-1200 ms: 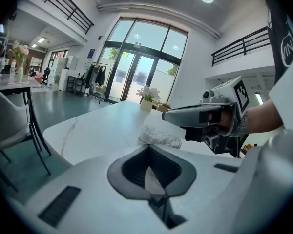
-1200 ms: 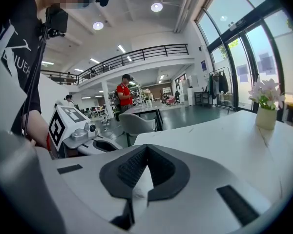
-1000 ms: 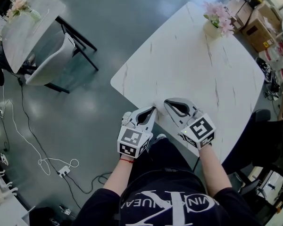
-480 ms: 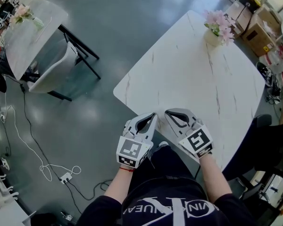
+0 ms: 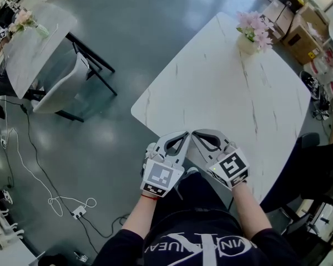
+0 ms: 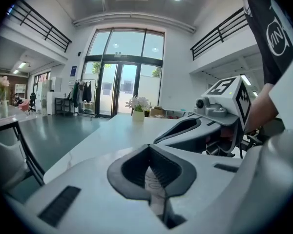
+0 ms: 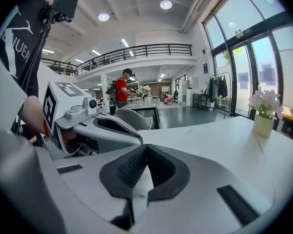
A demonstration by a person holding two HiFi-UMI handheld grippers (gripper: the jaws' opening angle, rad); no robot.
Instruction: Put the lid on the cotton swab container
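Note:
No cotton swab container or lid shows in any view. My left gripper (image 5: 184, 134) and right gripper (image 5: 193, 133) hover side by side over the near corner of the white marble table (image 5: 238, 93), tips almost touching each other. Both are shut, with nothing between the fingers. In the left gripper view my left gripper (image 6: 147, 148) has its jaws closed and the right gripper (image 6: 190, 128) lies just to its right. In the right gripper view my right gripper (image 7: 146, 148) is closed too, the left gripper (image 7: 105, 126) beside it.
A small vase of pink flowers (image 5: 251, 33) stands at the table's far end. A second table (image 5: 36, 35) with a white chair (image 5: 58, 82) is at the left. Cardboard boxes (image 5: 302, 29) sit beyond the table; a cable (image 5: 39, 170) trails on the floor.
The two grippers have drawn closer together, so their tips now nearly meet. Both stayed shut over the table's near corner.

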